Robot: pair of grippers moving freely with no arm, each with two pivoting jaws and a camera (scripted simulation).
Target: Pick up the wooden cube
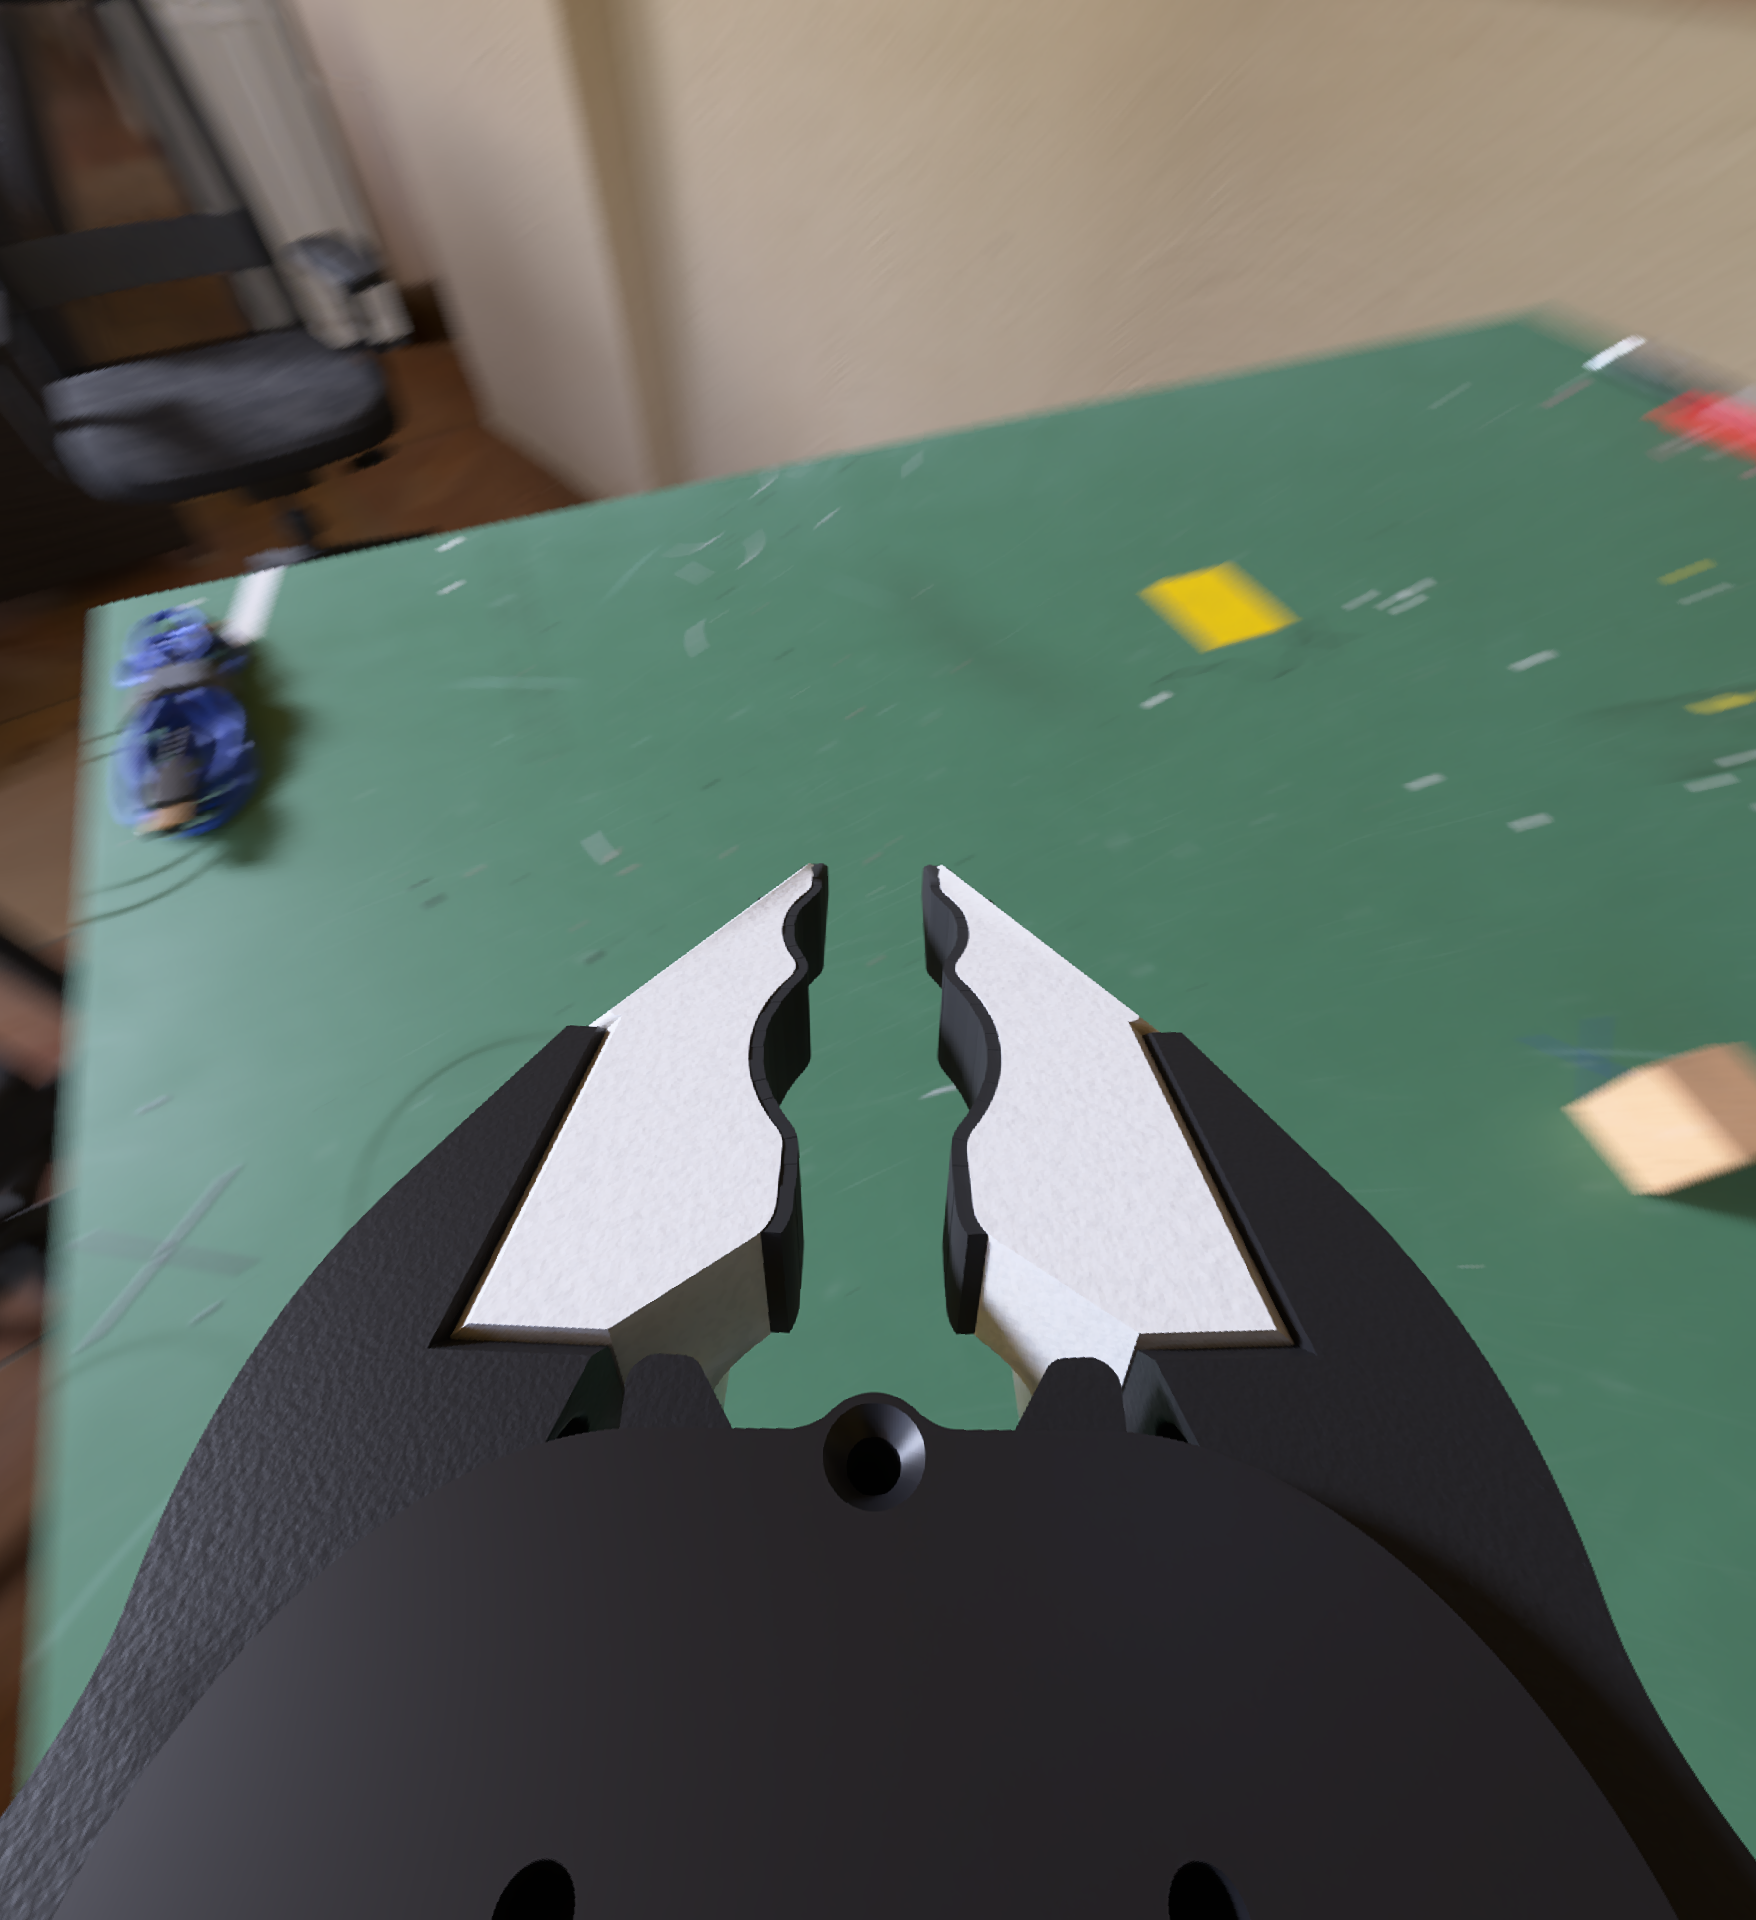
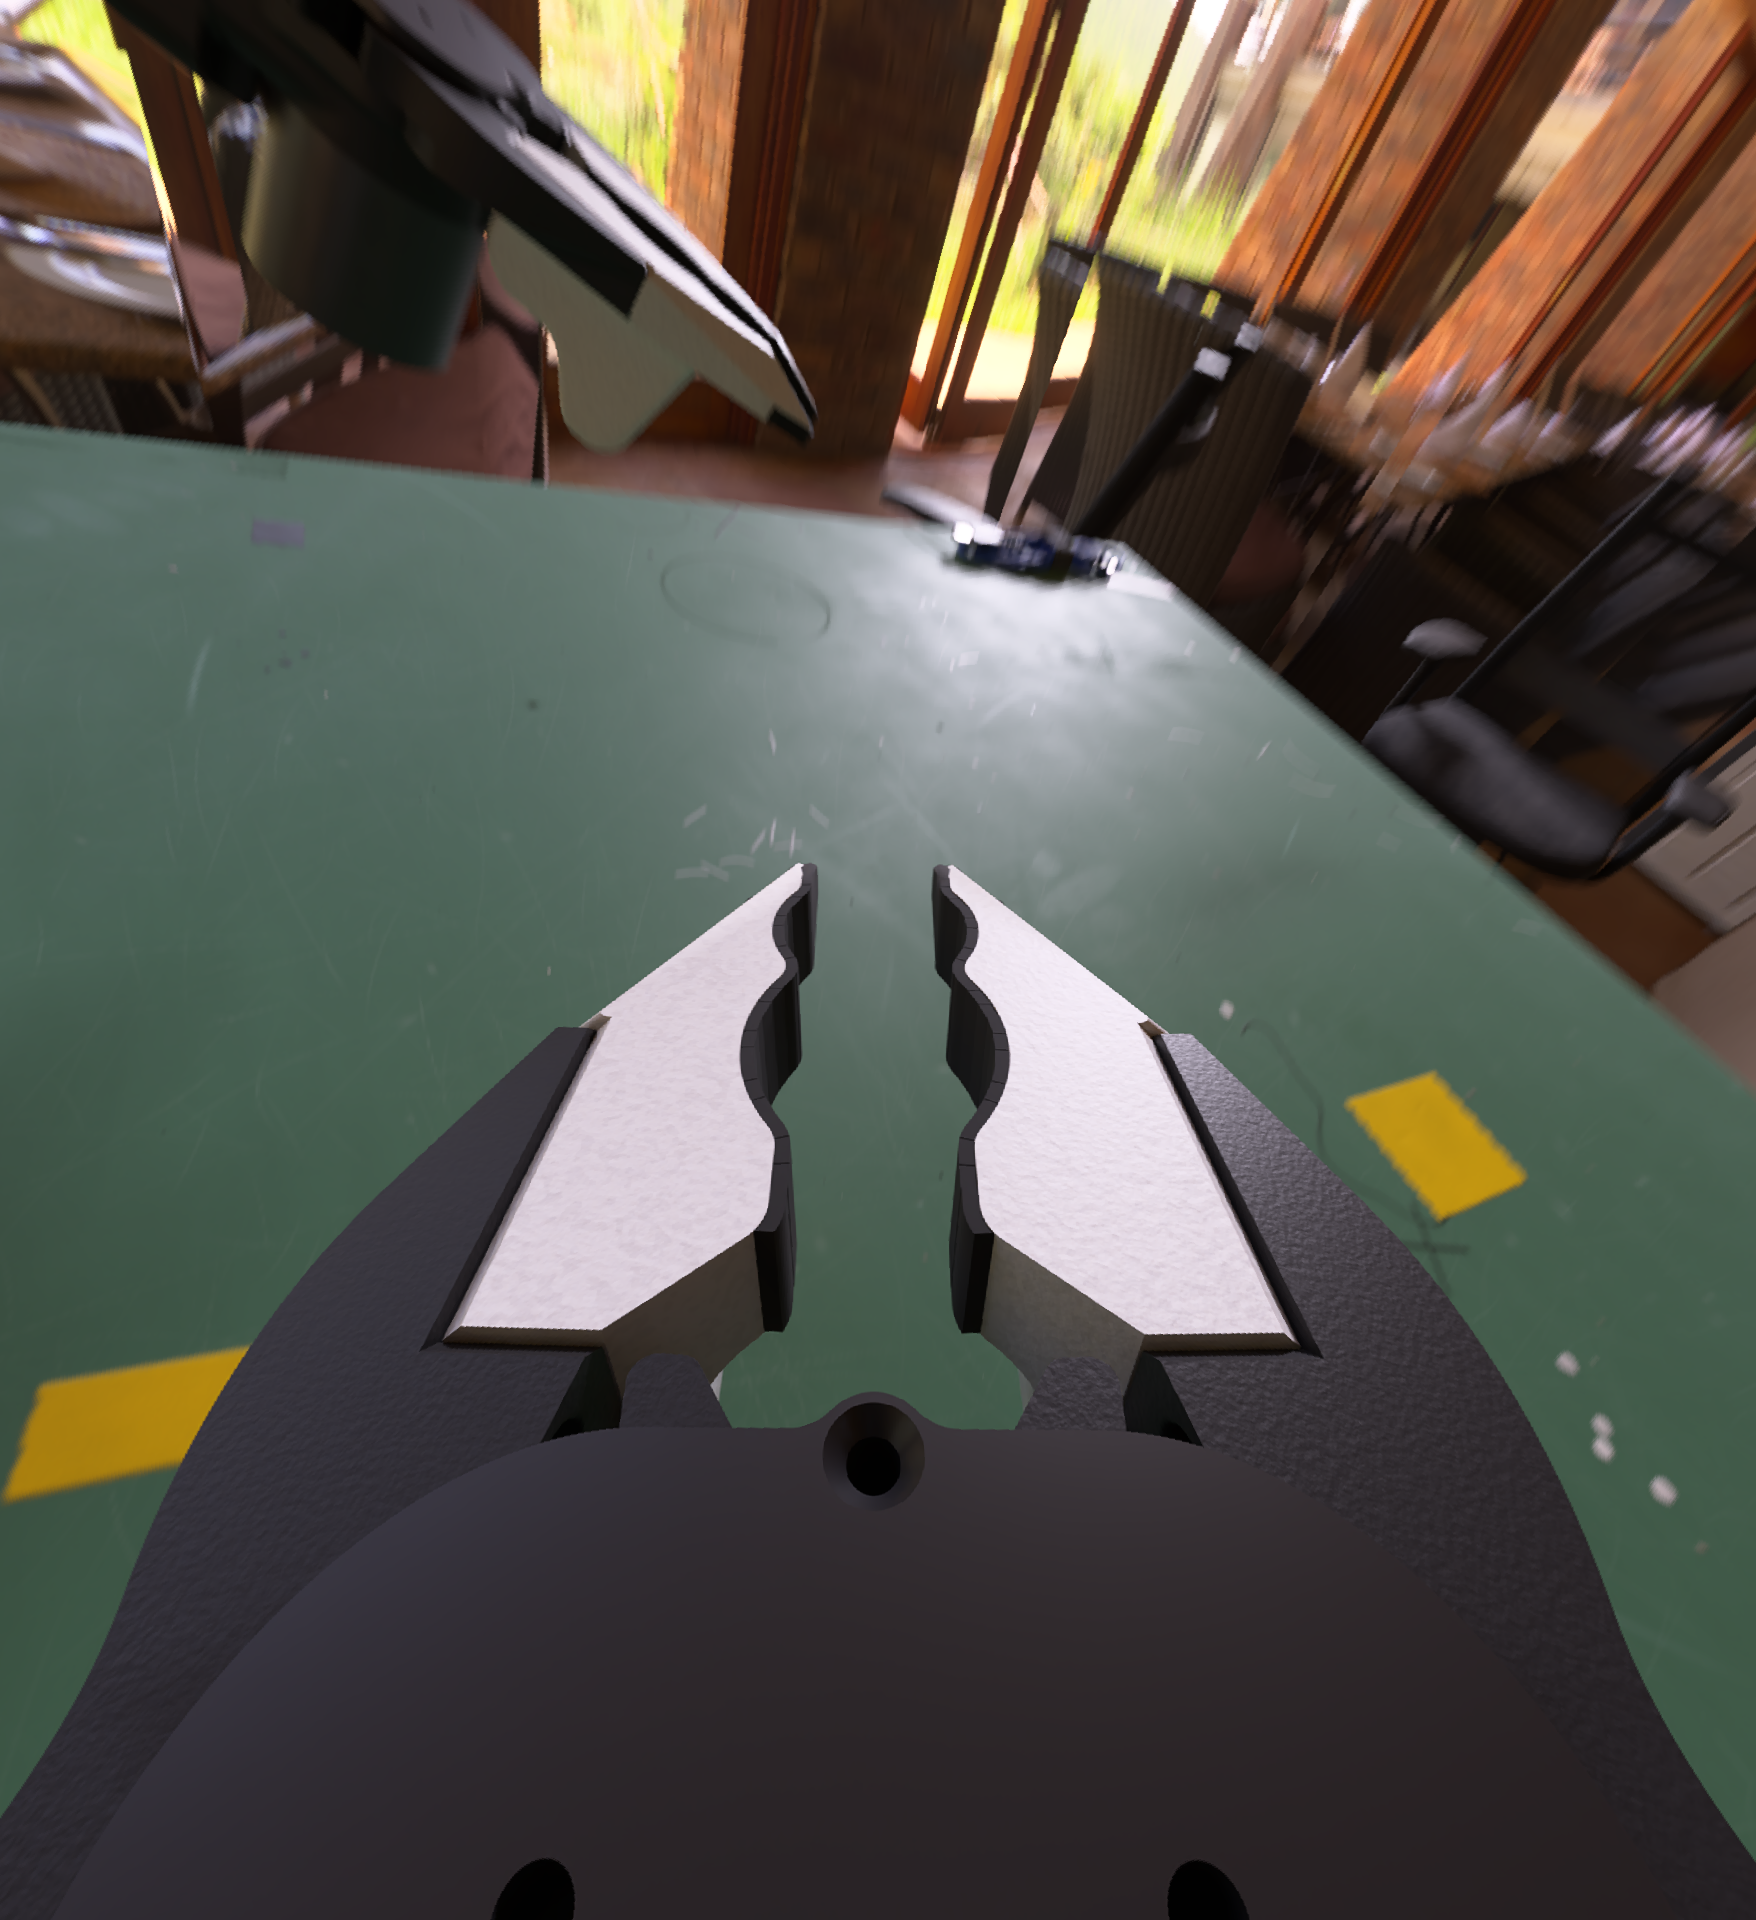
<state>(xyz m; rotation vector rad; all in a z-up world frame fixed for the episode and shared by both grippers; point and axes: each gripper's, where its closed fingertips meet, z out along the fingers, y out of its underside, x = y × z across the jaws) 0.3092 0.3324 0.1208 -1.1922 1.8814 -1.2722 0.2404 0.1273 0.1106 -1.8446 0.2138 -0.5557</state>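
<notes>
Left hand-held gripper point(image 1: 875, 873), narrowly parted and empty, hangs over green table point(image 1: 957, 727); wooden cube point(image 1: 1697, 1117) lies unobstructed rightward.

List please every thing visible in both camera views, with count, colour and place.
wooden cube: one, light tan, on the mat, right of the left gripper.
table mat: one, green, under everything.
yellow patches: one in left view, two in right view, flat on mat.
red patch: one, far right corner.
blue object: one, left edge of mat.
office chair: one, black, beyond the table.
left gripper: open, empty.
right gripper: open, empty.
</notes>
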